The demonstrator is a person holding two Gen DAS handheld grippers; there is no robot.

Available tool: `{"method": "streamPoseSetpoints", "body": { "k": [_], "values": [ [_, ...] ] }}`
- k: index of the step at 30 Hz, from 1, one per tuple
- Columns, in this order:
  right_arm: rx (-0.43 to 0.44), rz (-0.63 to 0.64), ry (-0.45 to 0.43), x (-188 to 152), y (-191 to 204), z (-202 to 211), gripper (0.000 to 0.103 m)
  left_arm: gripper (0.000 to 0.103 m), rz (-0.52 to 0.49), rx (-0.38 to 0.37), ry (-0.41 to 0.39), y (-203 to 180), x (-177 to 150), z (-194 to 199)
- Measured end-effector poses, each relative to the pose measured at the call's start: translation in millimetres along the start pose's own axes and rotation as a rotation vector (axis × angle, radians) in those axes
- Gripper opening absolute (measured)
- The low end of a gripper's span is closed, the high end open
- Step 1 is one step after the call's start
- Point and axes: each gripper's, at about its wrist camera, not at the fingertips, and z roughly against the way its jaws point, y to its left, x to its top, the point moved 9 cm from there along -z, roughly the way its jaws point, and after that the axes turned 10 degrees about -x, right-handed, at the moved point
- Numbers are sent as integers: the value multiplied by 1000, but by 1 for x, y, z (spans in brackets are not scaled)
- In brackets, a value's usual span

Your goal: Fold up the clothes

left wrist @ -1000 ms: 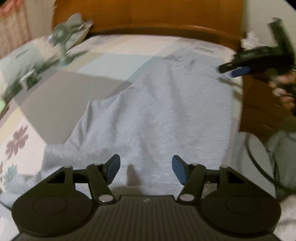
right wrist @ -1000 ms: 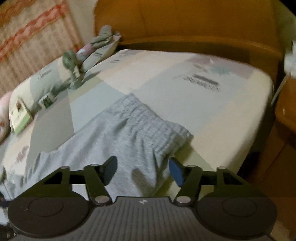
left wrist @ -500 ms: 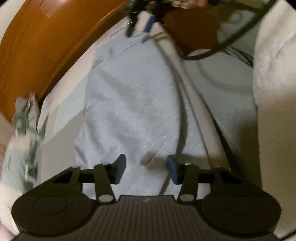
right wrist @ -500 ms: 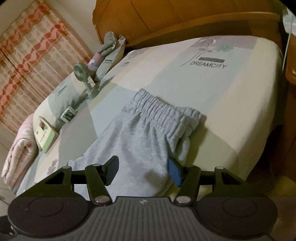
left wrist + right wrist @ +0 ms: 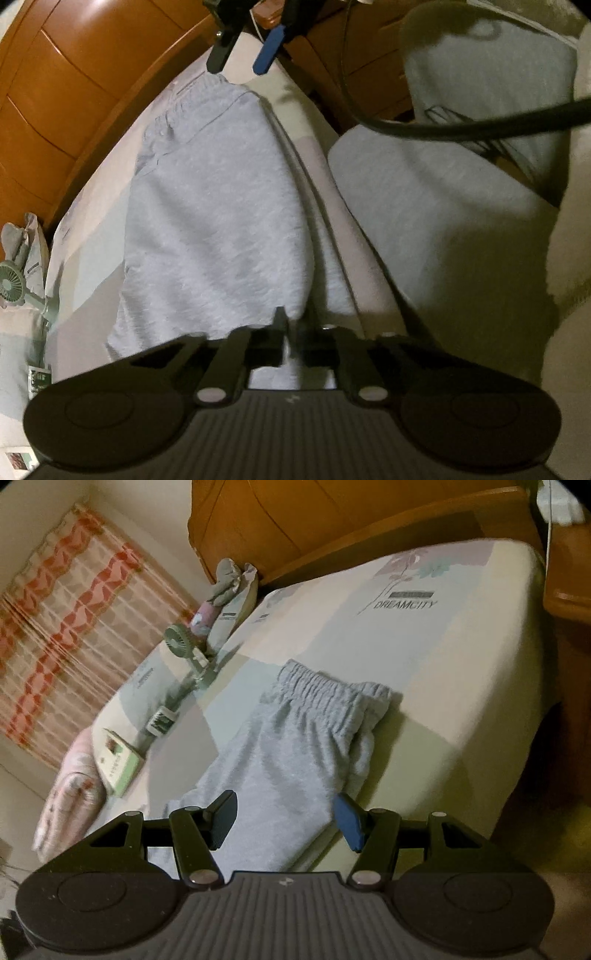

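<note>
With the left tongs [image 5: 291, 332] just pinched shut on the pants [image 5: 221, 206] hem, the first grab is made. Right tongs [image 5: 286, 821] hang spread near the waistband [image 5: 325, 686] — they likely need to clamp there next, before any fold.

Grey sweatpants [image 5: 295, 746] flat on bed [image 5: 461, 646]; right gripper [image 5: 286, 818] agape over them; fan [image 5: 177, 638] beyond

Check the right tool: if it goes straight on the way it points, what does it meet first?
Most likely the grey sweatpants. The right tool is open and angled down at the fabric lying on the bed, well short of the elastic waistband. Nothing shows in between, though depth is hard to judge in this view.
</note>
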Motion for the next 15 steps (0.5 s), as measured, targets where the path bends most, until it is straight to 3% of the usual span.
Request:
{"method": "streamPoseSetpoints", "body": {
  "k": [7, 15],
  "values": [
    [72, -72, 126, -13, 6, -24, 66, 2, 137, 85, -103, 26, 3, 35],
    [186, -160, 284, -47, 23, -46, 68, 3, 197, 121, -139, 44, 1, 48]
  ]
}}
